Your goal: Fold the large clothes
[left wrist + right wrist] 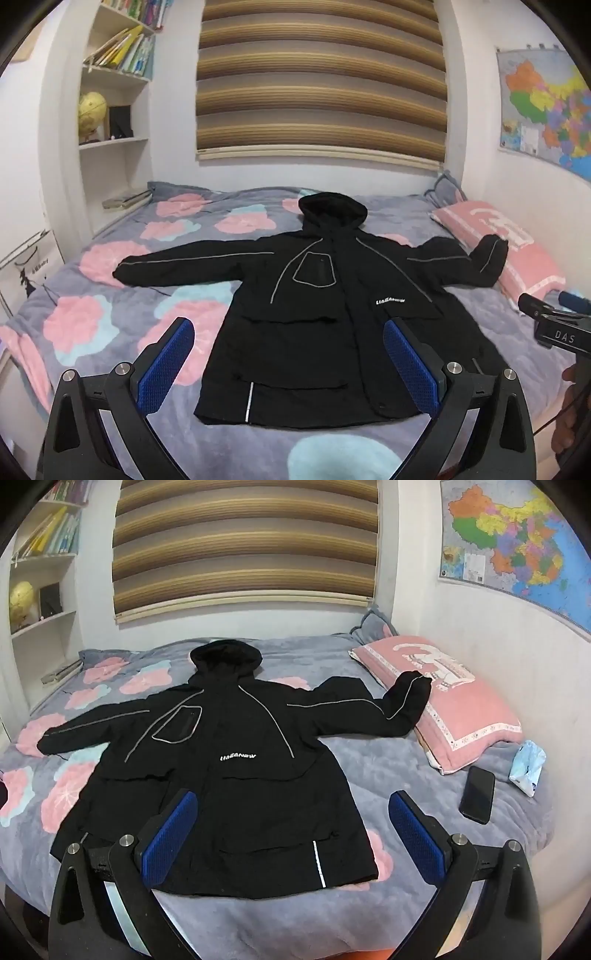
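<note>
A black hooded jacket [306, 314] with grey piping lies flat, front up, on the bed, both sleeves spread out, hood toward the window. It also shows in the right wrist view [229, 775]. Its right sleeve cuff [410, 698] rests on the pink pillow [454, 705]. My left gripper [290, 365] is open and empty, held above the jacket's hem. My right gripper [293, 840] is open and empty, above the hem's right side. The right gripper's body [554, 325] shows at the right edge of the left wrist view.
The bed has a grey cover [110, 295] with pink and blue flowers. A black phone [477, 794] and a tissue pack [528, 766] lie right of the jacket beside the pillow. A bookshelf [114, 110] stands at the left; walls close the far and right sides.
</note>
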Motion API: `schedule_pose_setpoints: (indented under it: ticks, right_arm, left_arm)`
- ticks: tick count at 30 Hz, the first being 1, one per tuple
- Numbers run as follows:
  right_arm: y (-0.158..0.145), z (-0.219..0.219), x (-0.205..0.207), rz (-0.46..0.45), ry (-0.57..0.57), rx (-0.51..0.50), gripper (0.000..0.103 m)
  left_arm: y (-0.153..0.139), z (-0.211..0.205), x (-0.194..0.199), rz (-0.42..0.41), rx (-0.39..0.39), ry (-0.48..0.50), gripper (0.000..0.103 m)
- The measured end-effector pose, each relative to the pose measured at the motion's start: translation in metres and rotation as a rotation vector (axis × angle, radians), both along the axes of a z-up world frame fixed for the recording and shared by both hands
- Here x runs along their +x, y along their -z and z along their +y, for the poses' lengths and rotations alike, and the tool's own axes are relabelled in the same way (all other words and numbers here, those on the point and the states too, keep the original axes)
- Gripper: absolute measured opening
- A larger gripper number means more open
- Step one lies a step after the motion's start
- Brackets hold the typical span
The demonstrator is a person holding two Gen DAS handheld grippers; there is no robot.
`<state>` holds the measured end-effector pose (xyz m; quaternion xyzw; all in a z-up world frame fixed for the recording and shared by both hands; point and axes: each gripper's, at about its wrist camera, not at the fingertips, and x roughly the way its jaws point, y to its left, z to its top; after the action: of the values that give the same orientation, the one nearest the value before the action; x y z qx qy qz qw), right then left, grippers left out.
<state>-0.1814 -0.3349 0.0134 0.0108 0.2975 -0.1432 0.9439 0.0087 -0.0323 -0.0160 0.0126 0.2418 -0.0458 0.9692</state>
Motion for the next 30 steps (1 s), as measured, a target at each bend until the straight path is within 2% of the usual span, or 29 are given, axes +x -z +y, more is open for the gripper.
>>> schedule_pose_setpoints:
  ticks: [10,17,21,30]
  right_arm:
    - [0.013,-0.013,0.035,0.007,-0.004,-0.001,0.103]
    - [0.023,-0.010,0.044,0.034,-0.023,0.024,0.103]
    - [0.024,-0.008,0.043,0.041,-0.018,0.013,0.103]
    - [0.023,-0.013,0.041,0.048,-0.026,0.056,0.103]
  left_arm:
    - [0.023,-0.017,0.047,0.057,-0.016,0.014,0.102]
    - [0.036,-0.029,0.051,0.070,0.038,0.028,0.102]
    - [0.042,-0.032,0.052,0.085,0.036,0.030,0.102]
    - [0.041,-0.030,0.051,0.087,0.030,0.032,0.102]
